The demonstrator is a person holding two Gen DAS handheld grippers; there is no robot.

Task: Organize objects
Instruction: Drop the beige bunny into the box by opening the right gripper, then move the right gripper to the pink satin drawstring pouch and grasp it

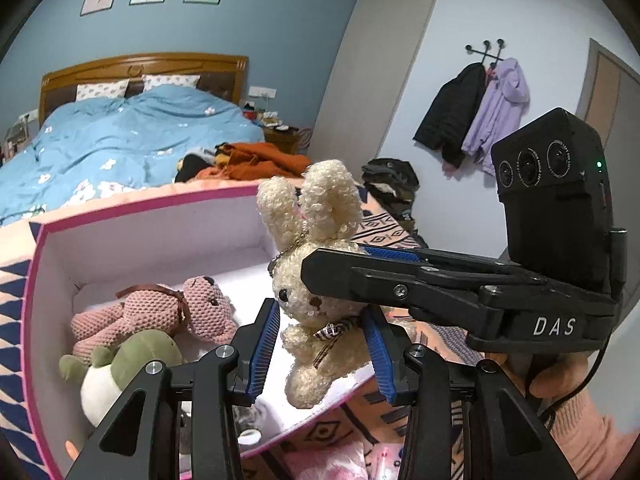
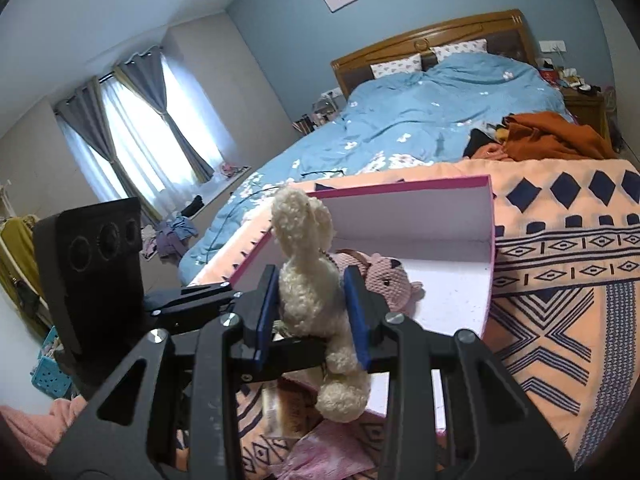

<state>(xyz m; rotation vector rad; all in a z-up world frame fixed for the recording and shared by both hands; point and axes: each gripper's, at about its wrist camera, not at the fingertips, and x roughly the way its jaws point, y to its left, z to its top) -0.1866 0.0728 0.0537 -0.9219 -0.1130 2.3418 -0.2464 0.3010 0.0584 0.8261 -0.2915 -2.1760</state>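
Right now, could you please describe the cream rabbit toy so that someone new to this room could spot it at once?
Find the pink-rimmed white box on the patterned blanket at the foot of the bed. Over its near edge both grippers hold the cream rabbit between their blue pads. Unlike the pink knitted bear and the green and white plush lying inside, it is curly, long-eared and wears a checked bow.

1. Cream curly-furred rabbit (image 1: 320, 312), upright with ears up and a plaid bow at its neck, sits over the near rim of the box.
2. Pink-edged white box (image 1: 160, 248) lies open on the patterned blanket.
3. Pink knitted bear (image 1: 160, 316) and green-and-white plush (image 1: 120, 372) lie inside it.
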